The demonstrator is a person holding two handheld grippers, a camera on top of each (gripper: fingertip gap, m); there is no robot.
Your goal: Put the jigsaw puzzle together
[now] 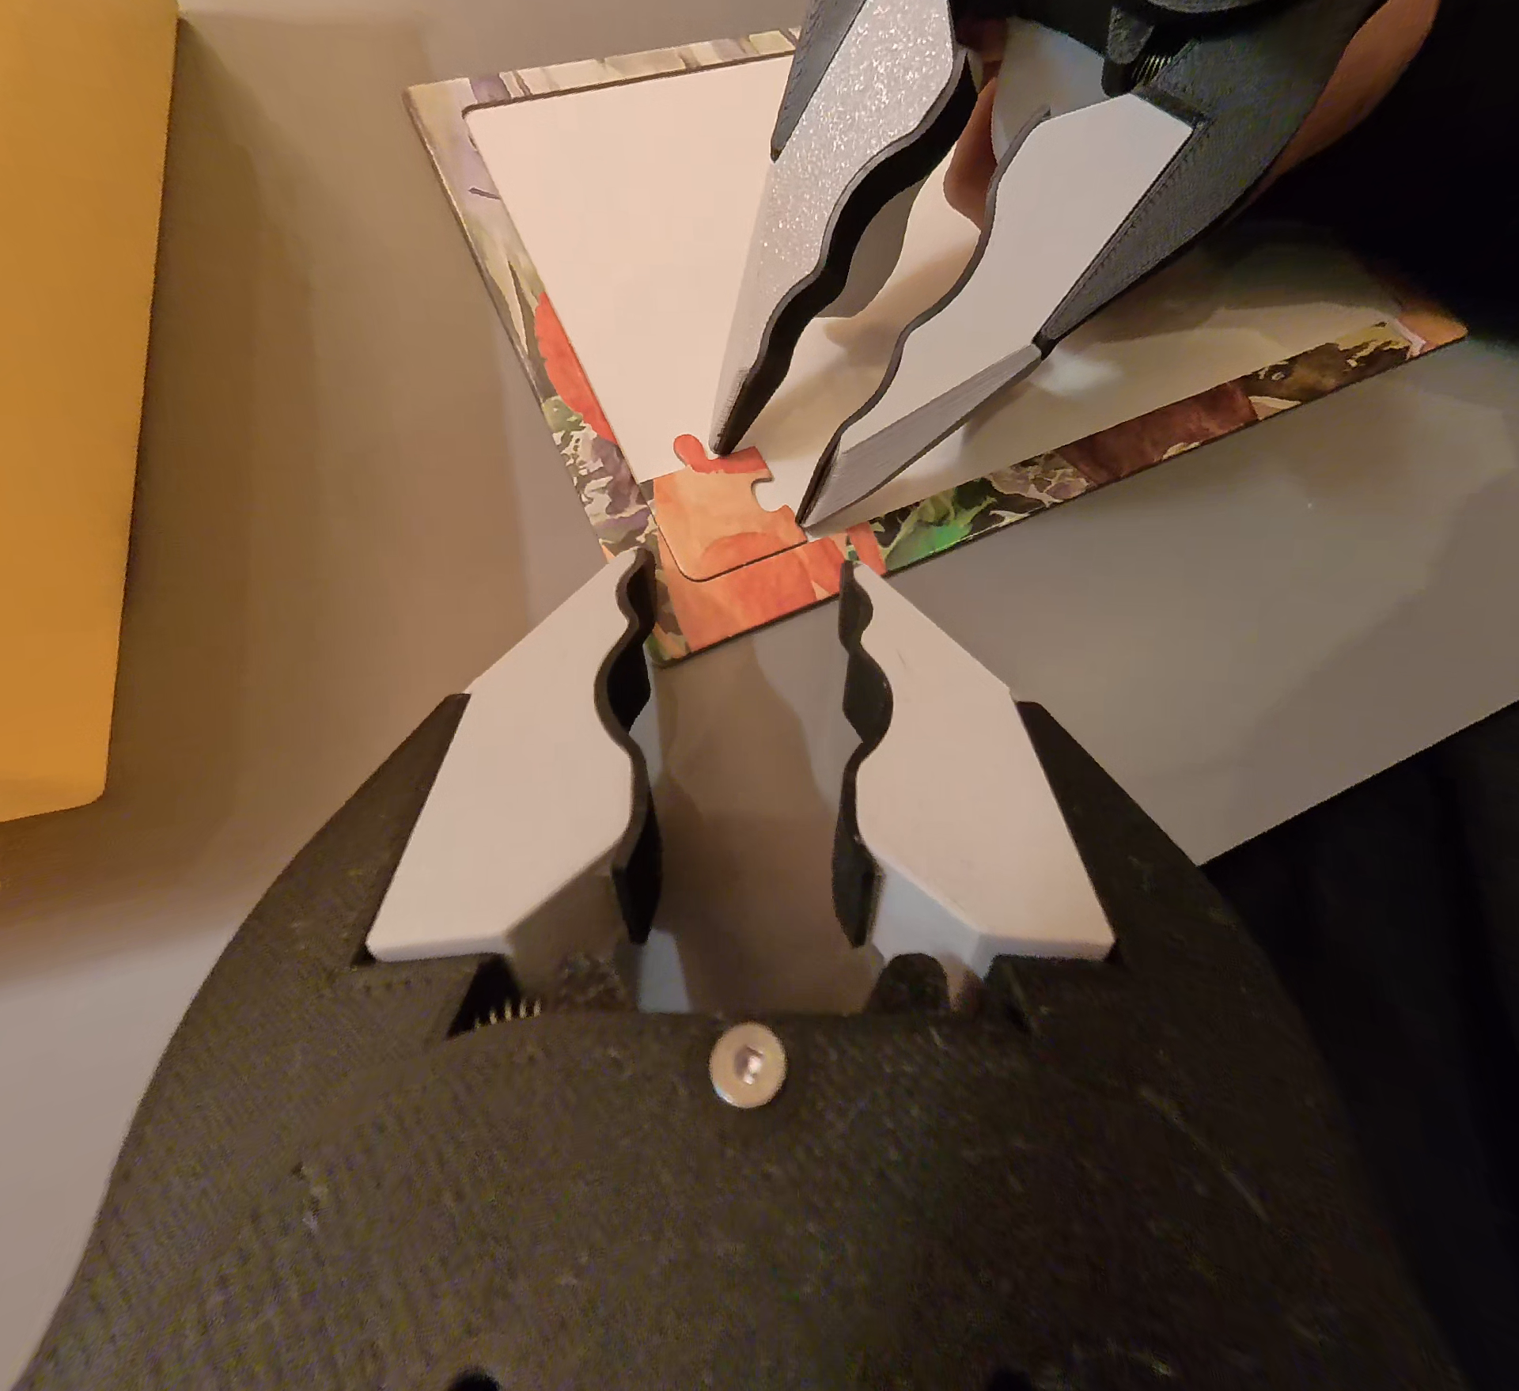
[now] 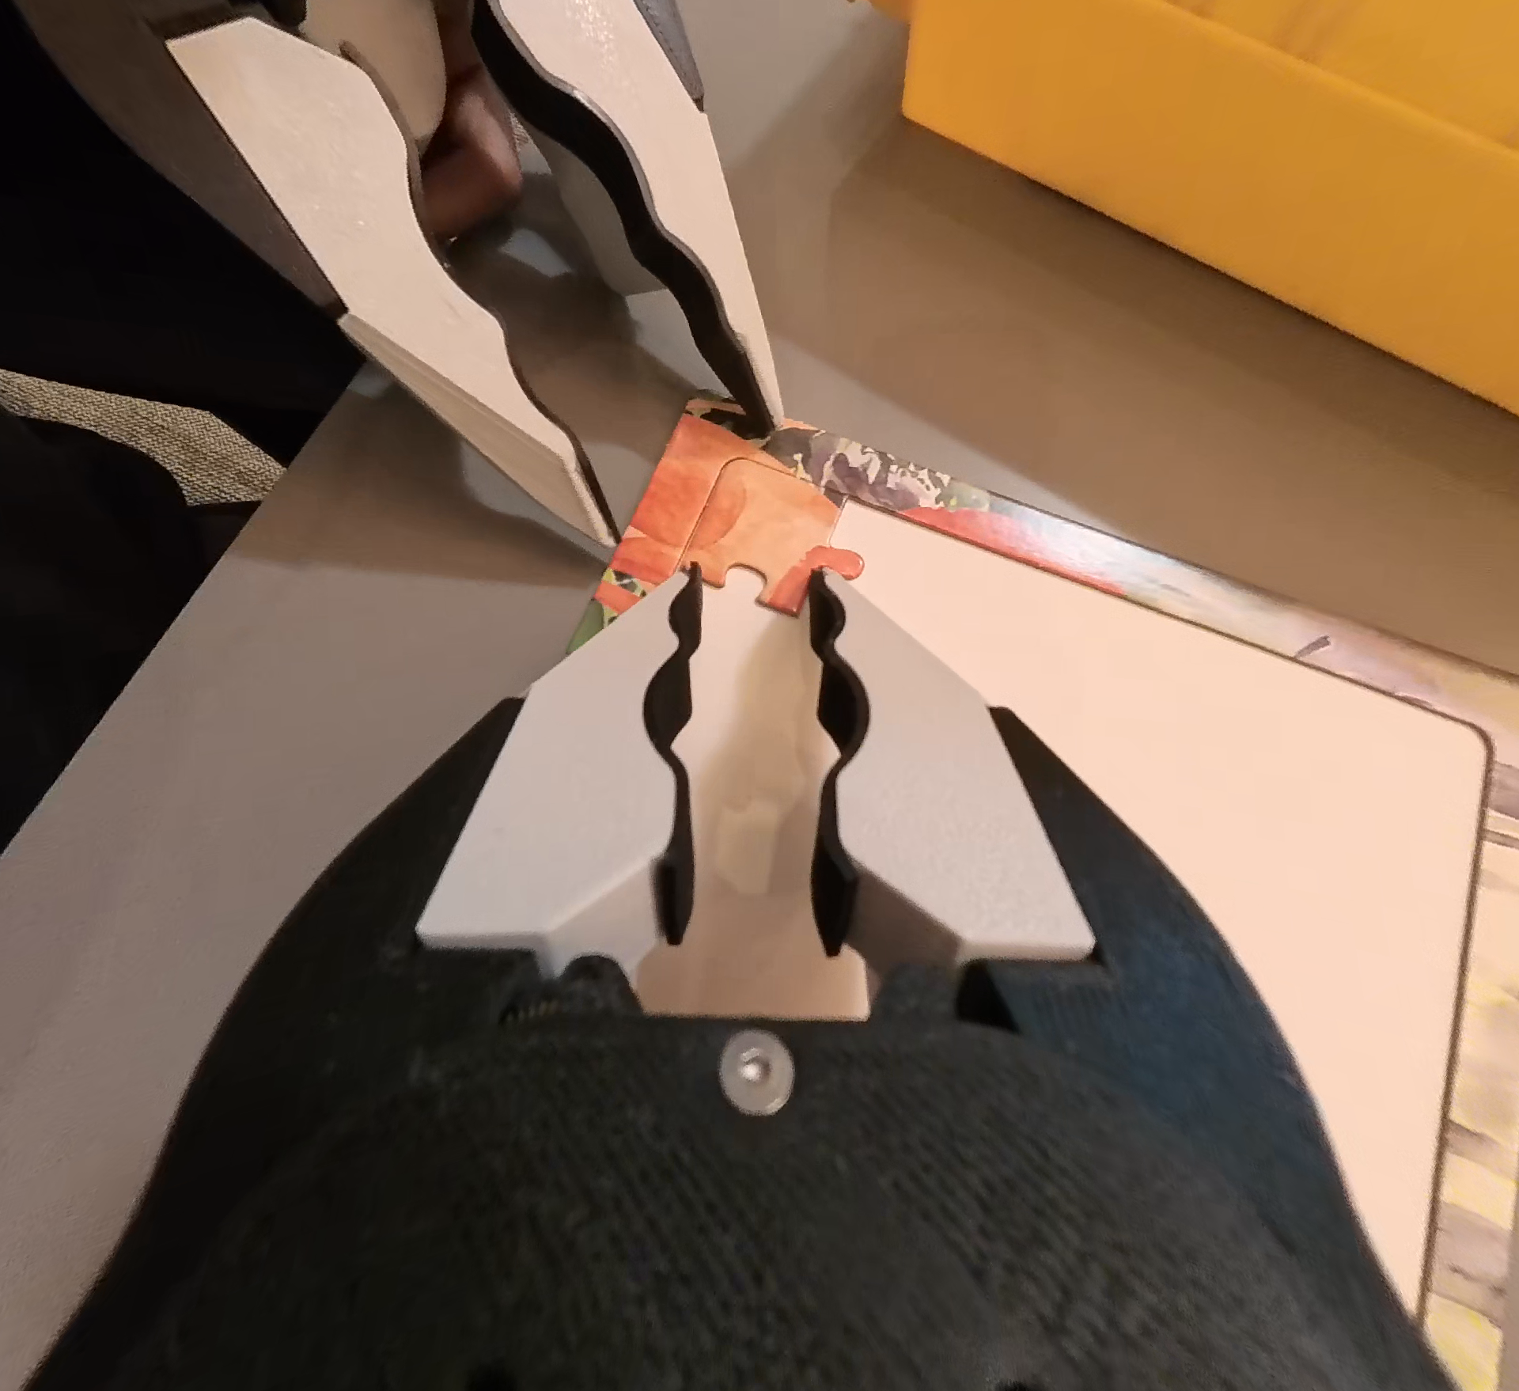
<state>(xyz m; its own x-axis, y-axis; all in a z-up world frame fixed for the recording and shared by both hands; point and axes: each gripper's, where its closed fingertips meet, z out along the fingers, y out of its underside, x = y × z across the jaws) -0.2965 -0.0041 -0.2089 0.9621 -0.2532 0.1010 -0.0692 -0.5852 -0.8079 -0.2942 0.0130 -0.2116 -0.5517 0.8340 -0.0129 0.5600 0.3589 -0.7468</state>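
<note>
The puzzle tray (image 1: 526, 299) has a painted border and a bare white inside; it lies on the grey table. One orange corner piece (image 1: 723, 521) sits in the tray's near corner. My left gripper (image 1: 744, 570) is open and empty, its tips on either side of that tray corner. My right gripper (image 1: 764, 484) comes down from above, open, with its tips touching the piece's inner edges. In the right wrist view my right gripper (image 2: 754, 570) is open at the piece (image 2: 764, 521), and the left gripper (image 2: 686, 480) straddles the tray corner (image 2: 904, 488) from the far side.
A yellow bin (image 2: 1192, 77) stands on the table beyond the tray; it also shows at the left of the left wrist view (image 1: 66, 283). The table edge (image 1: 1233, 817) runs close to the tray's near side, with dark space past it. My left and right fingertips are right by each other.
</note>
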